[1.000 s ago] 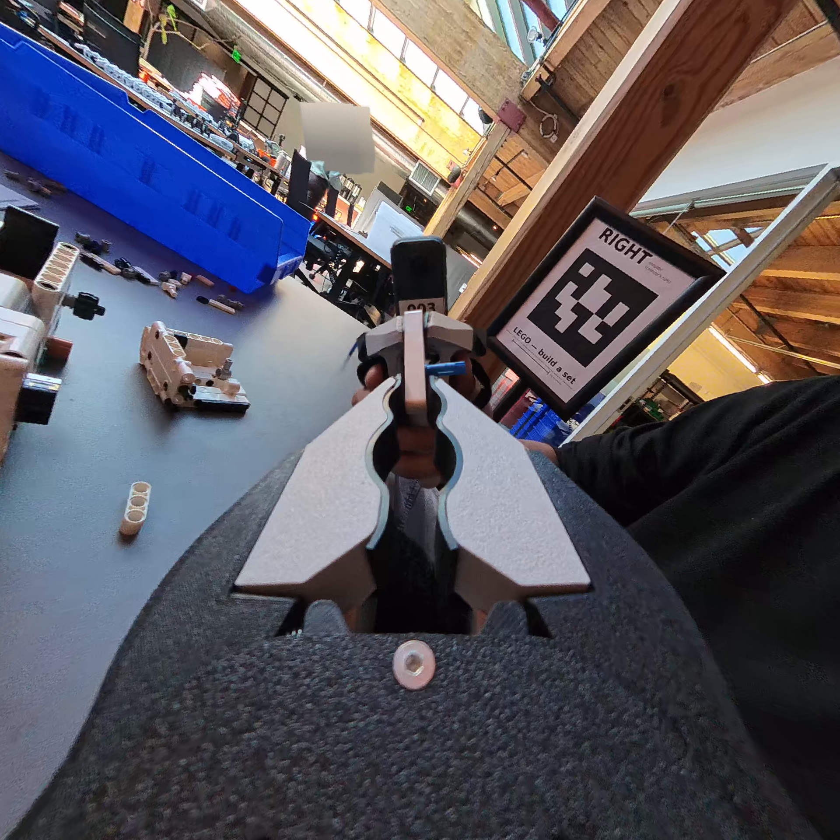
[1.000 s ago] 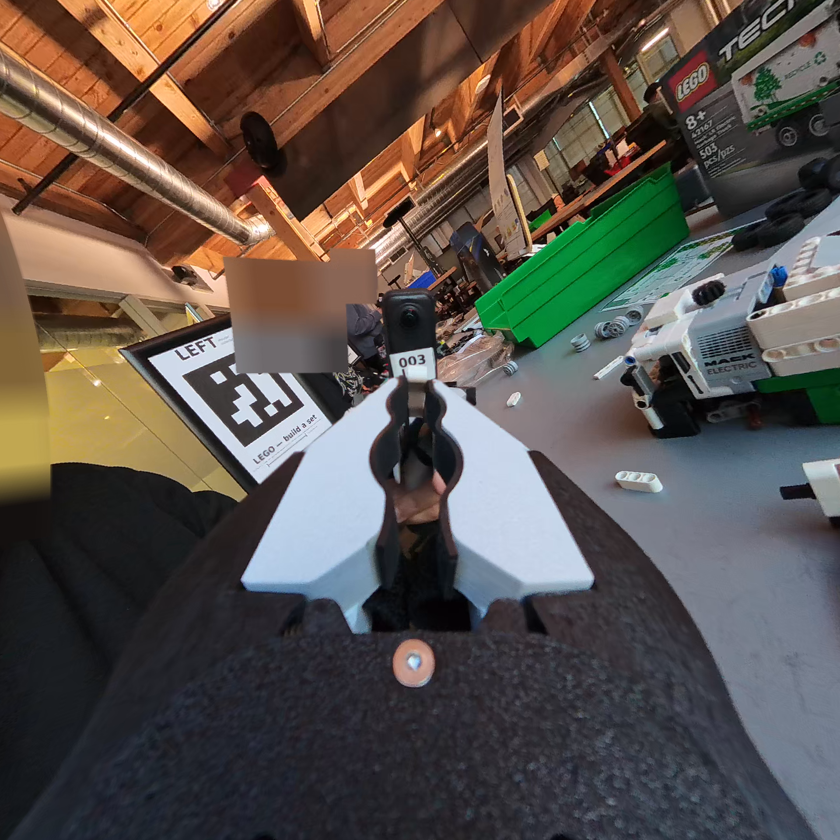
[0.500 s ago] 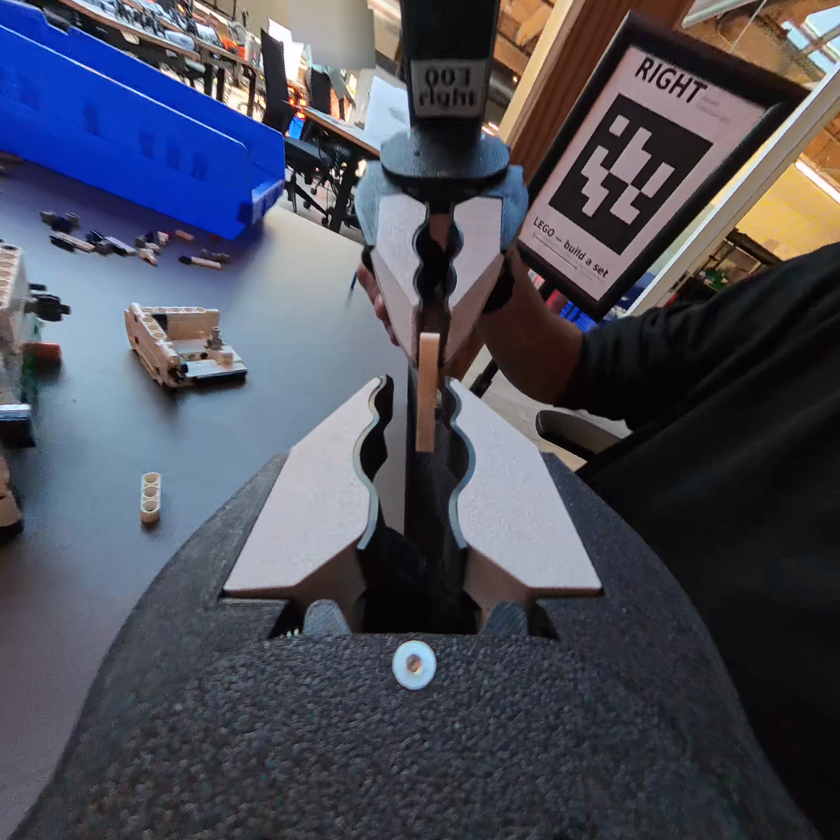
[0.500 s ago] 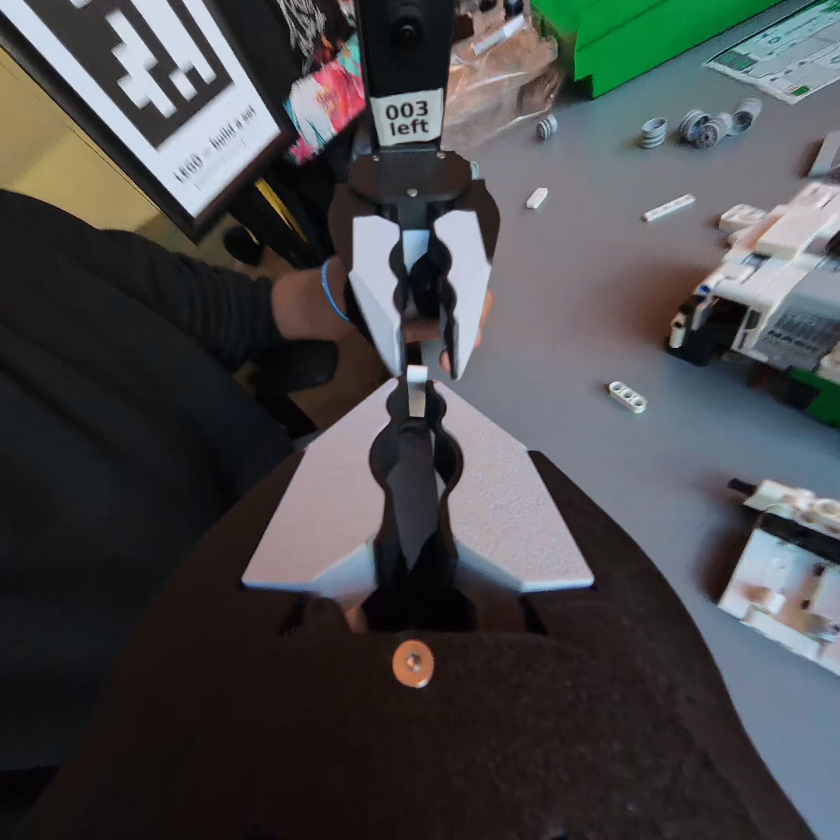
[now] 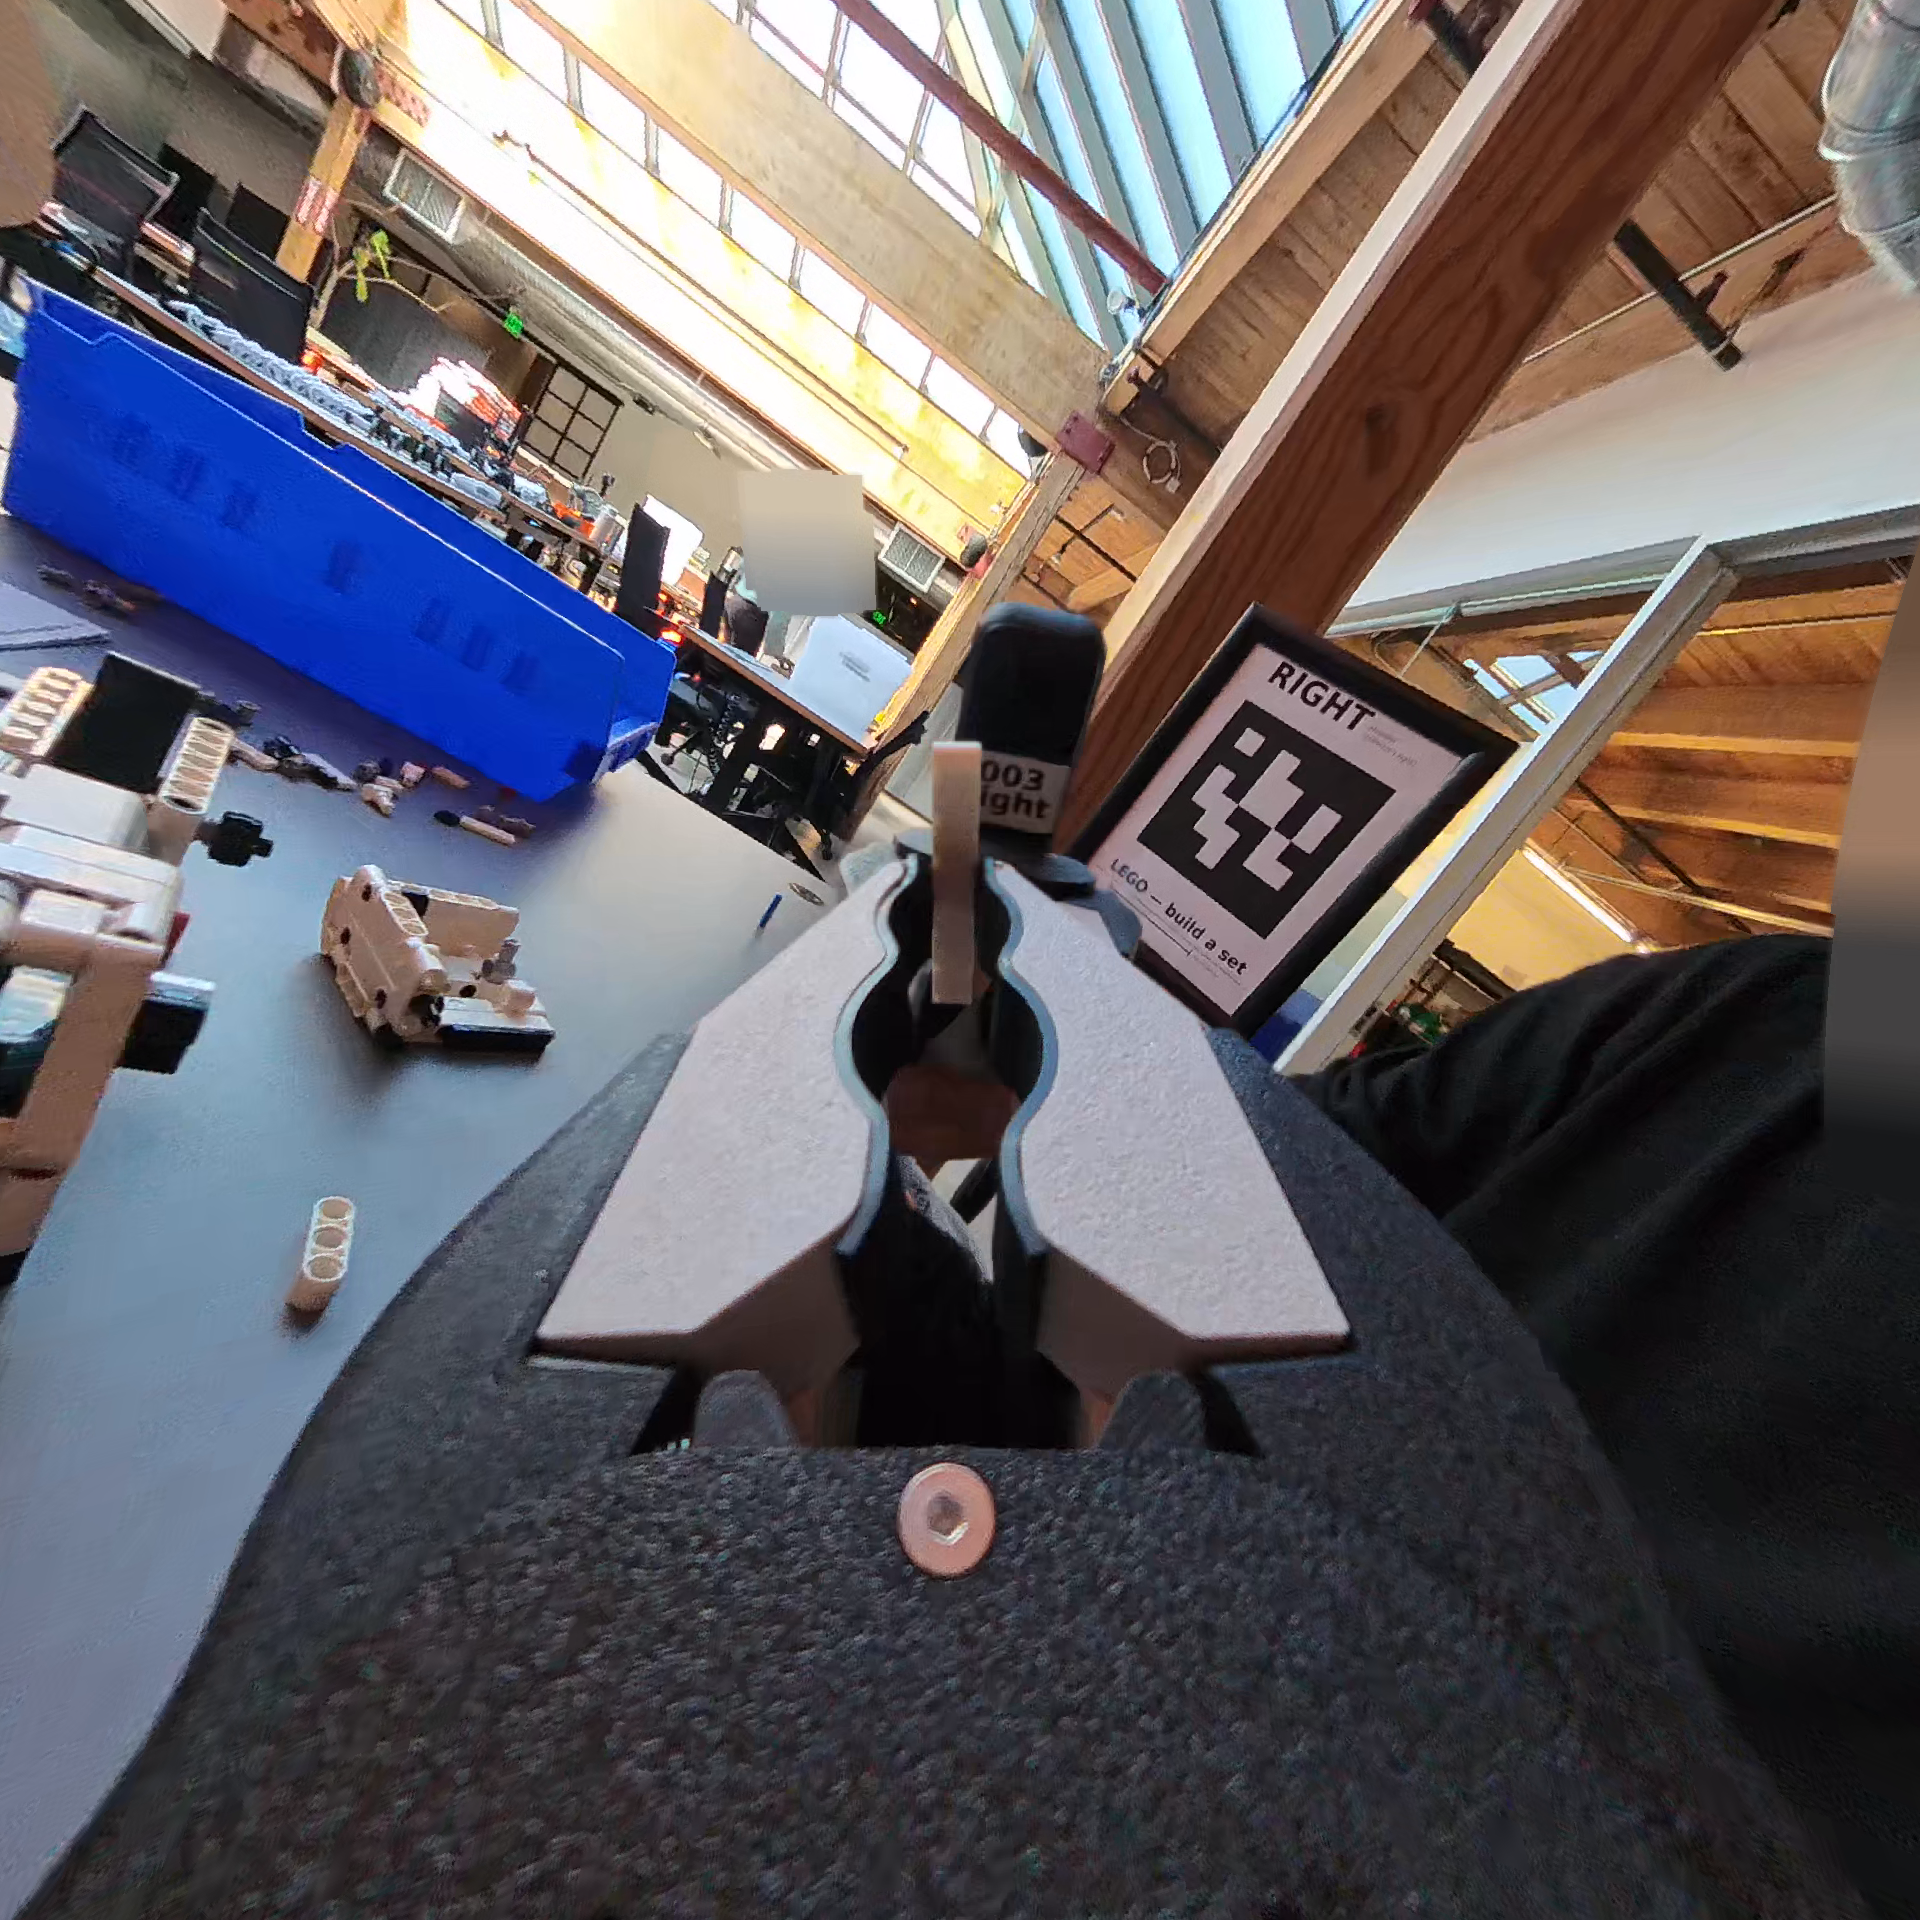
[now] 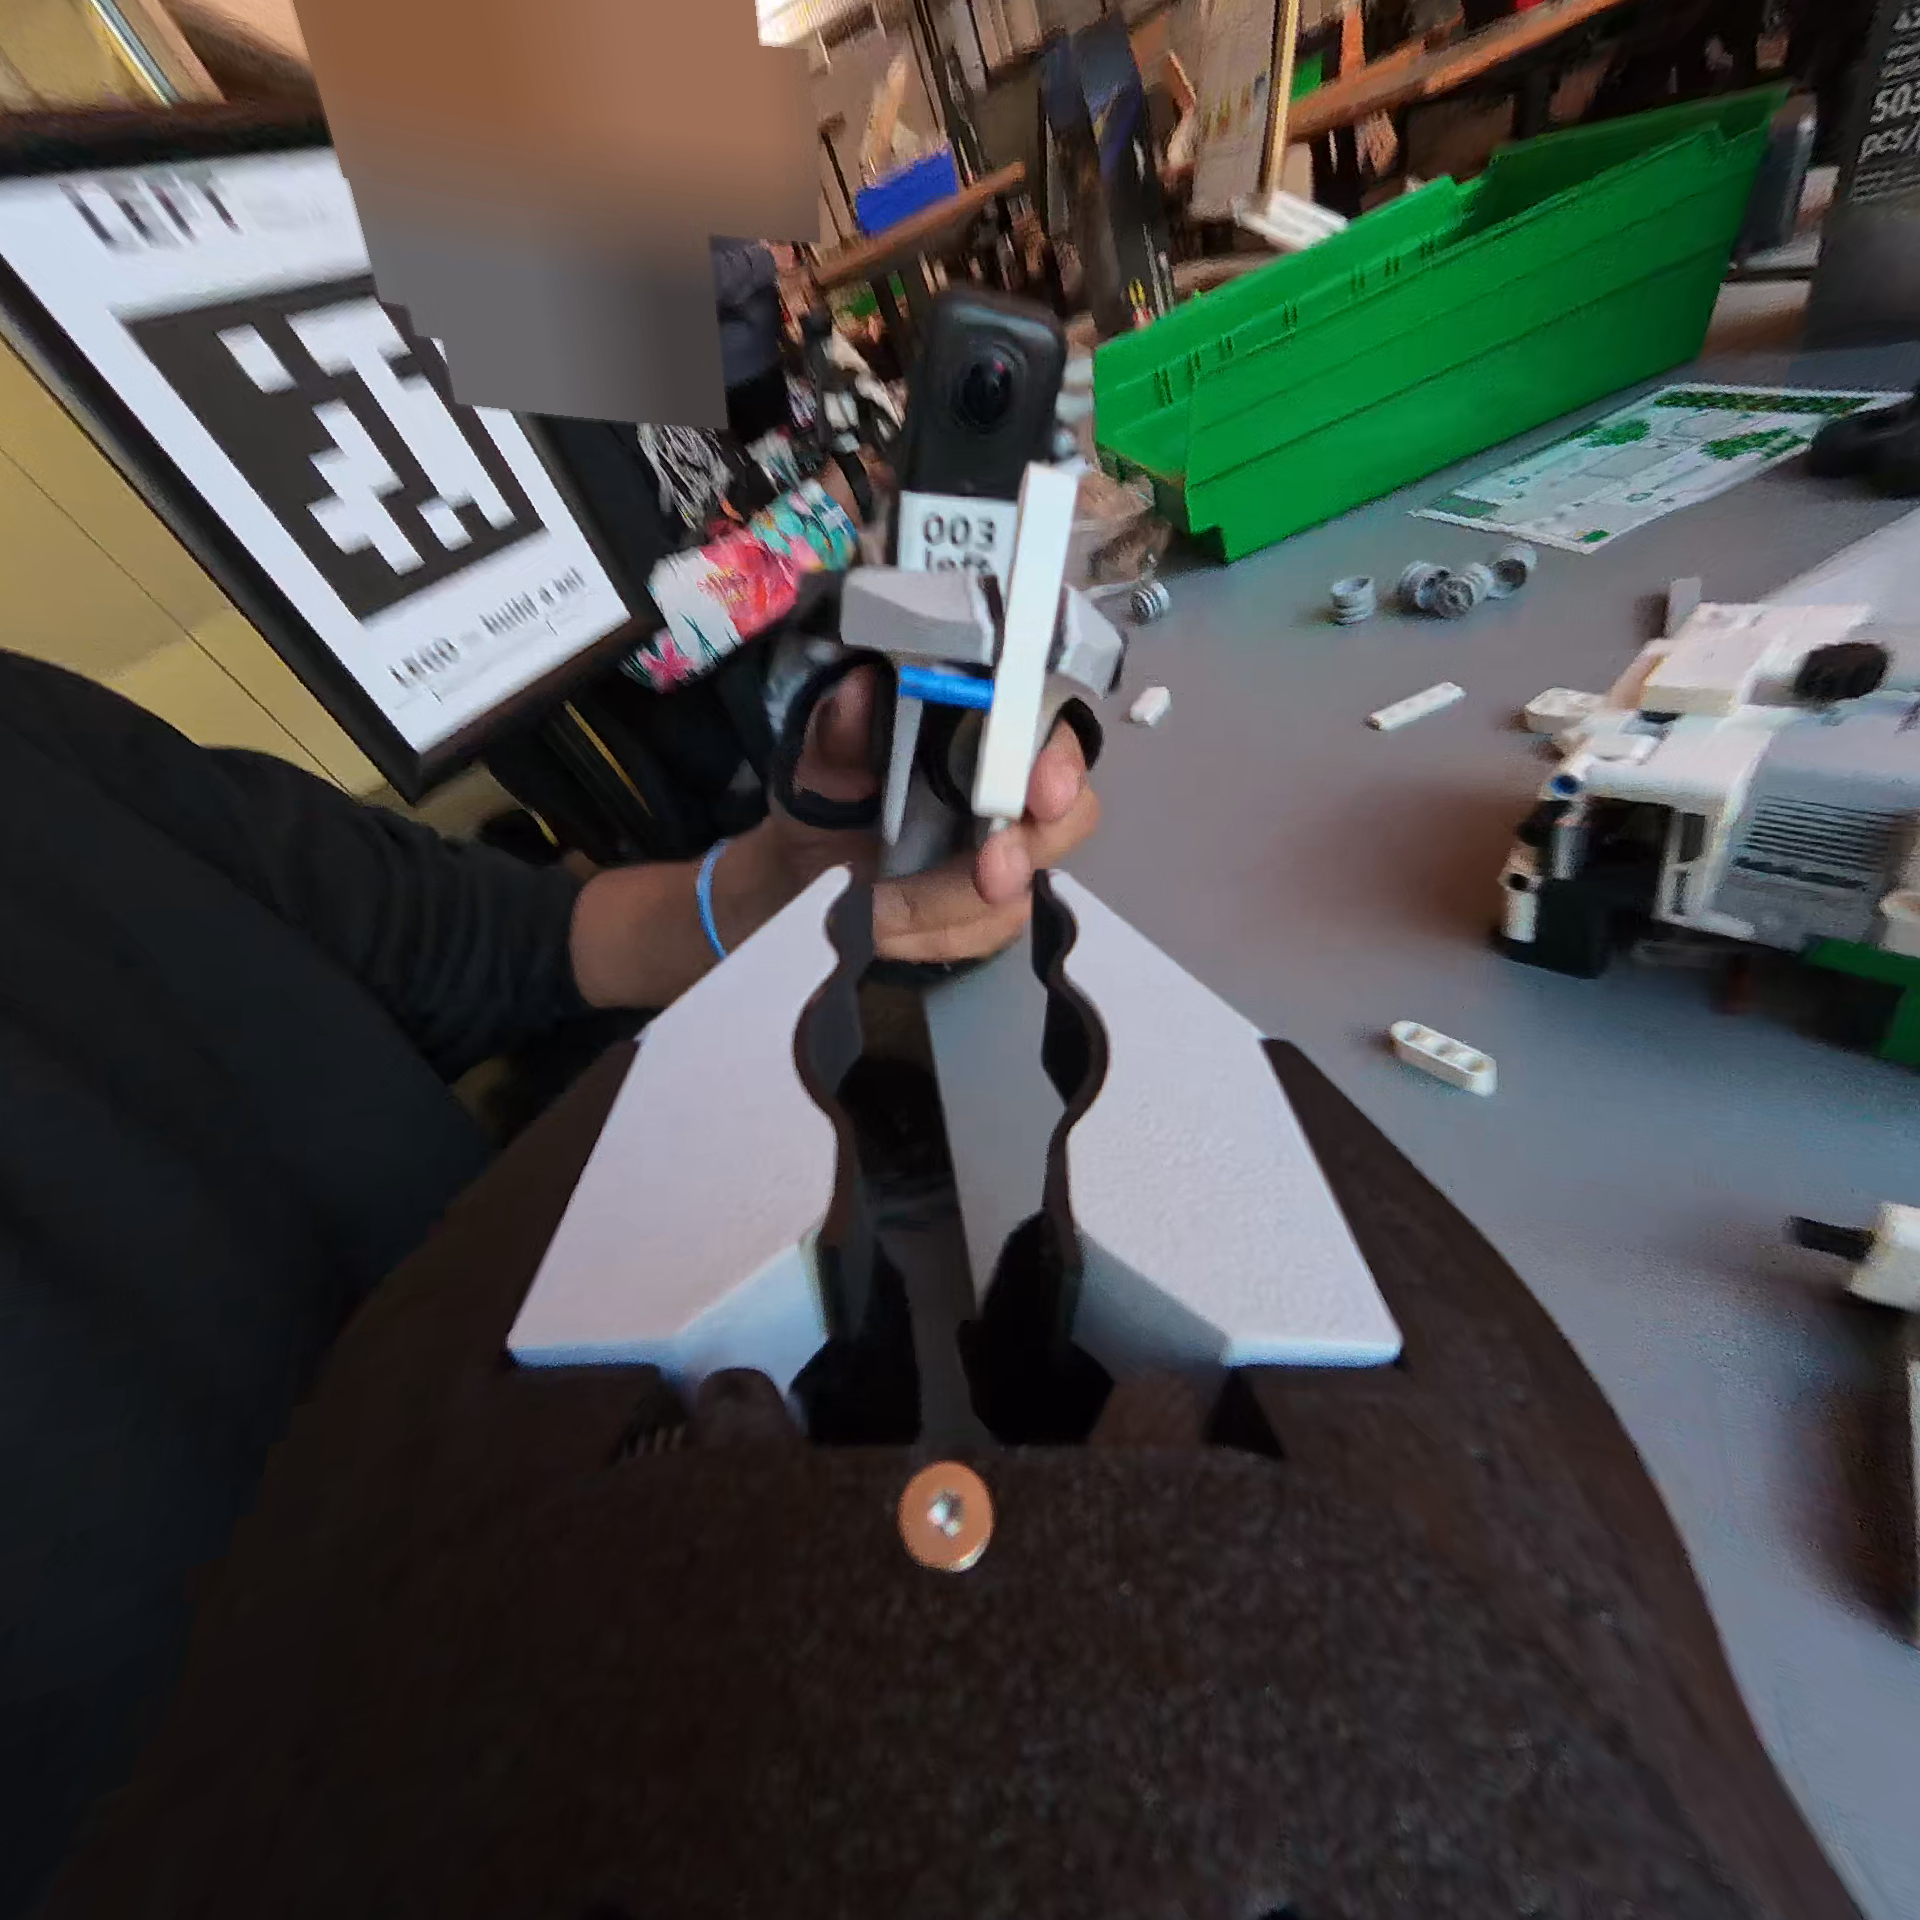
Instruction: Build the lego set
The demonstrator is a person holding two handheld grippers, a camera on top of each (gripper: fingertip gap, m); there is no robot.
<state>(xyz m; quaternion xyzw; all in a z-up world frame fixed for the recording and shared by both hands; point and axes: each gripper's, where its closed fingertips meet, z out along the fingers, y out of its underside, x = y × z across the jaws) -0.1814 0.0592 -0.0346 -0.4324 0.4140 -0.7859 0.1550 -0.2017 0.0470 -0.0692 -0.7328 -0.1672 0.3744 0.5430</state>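
My left gripper [image 5: 951, 883] is shut on a thin white lego beam [image 5: 954, 831] that stands upright above its tips. In the right wrist view the left gripper [image 6: 982, 623] is held up in a hand, with the beam [image 6: 1023, 644] tilted and a blue pin [image 6: 940, 686] sticking out of its side. My right gripper [image 6: 940, 883] is open and empty, just short of the left one. In the left wrist view only the right gripper's black camera stalk [image 5: 1029, 686] shows behind the beam.
A part-built white truck [image 6: 1745, 821] and a small white sub-assembly [image 5: 426, 966] stand on the grey table. A loose three-hole beam [image 6: 1444, 1058] lies near. A blue bin [image 5: 312, 551], a green bin [image 6: 1434, 343], an instruction sheet [image 6: 1662, 457] and two framed marker signs [image 5: 1278, 831] edge the table. Less than 4 cm separates the two grippers' tips.
Half a second ago my right gripper held the beam over the left's parted jaws. Now the left is shut on it, and the right has opened and drawn back.
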